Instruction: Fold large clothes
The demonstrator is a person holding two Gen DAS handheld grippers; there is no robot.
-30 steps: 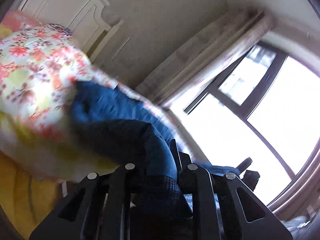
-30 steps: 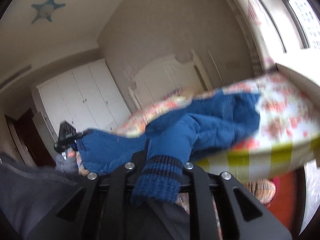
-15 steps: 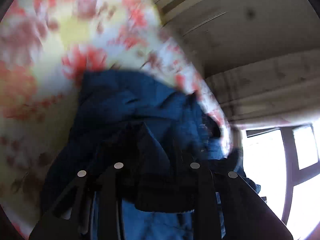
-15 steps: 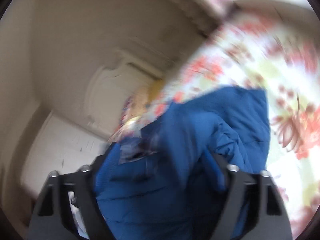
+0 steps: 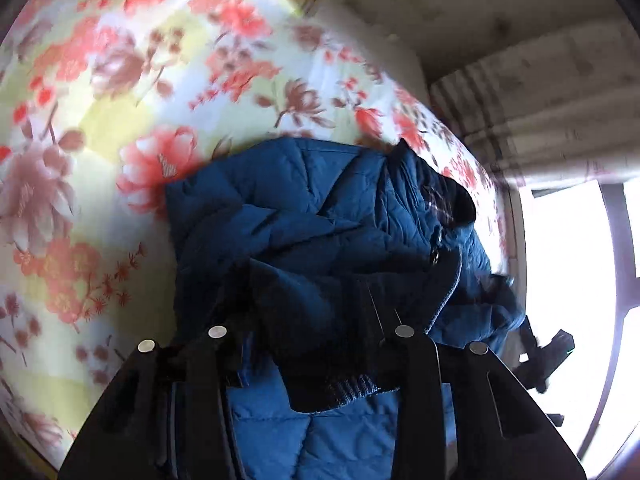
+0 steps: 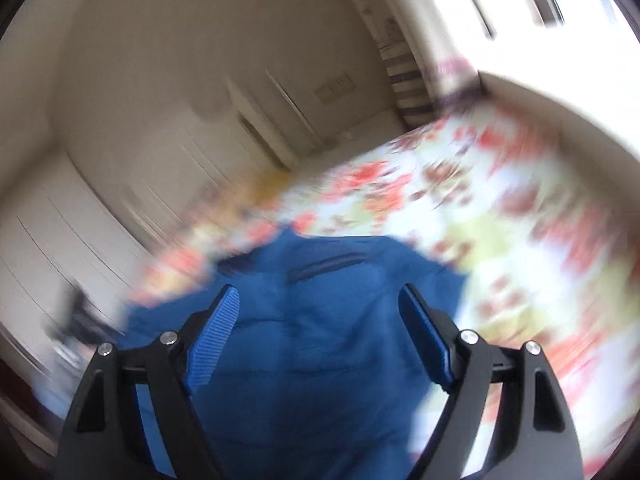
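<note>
Right up close in the left wrist view, the left gripper (image 5: pixel 312 344) has the ribbed knit cuff (image 5: pixel 340 384) of the blue quilted jacket (image 5: pixel 304 216) draped between its black fingers, and the jaws are opening; the dark fabric hides the pads, so whether they still press on the cuff I cannot tell. Over in the right wrist view, the right gripper (image 6: pixel 320 332) stands spread wide, both blue ribbed pads (image 6: pixel 216 336) bare, with jacket cloth (image 6: pixel 320 320) lying below and between them but not pinched. Moving outward, the jacket is heaped on the floral bedspread (image 5: pixel 120 120), red and brown blossoms on pale yellow and white, bunched into folds with a dark collar or hood edge (image 5: pixel 452 200) poking up at its far side. No box, basket or other container shows in either view; the bedspread is the only thing carrying anything, and what it carries is the jacket. The left view alone gives crisp quilting lines, the cuff, a zipper edge, and the other gripper's black frame (image 5: pixel 548 352) past the jacket's right edge against a bright window (image 5: pixel 568 280). The right view is smeared with blur but alone shows a dark pocket slit (image 6: pixel 328 266) on the jacket, the bed's far edge, and beyond it cream panelled doors (image 6: pixel 224 128). Farthest off, a striped curtain (image 6: pixel 408 84) hangs by the glare.
</note>
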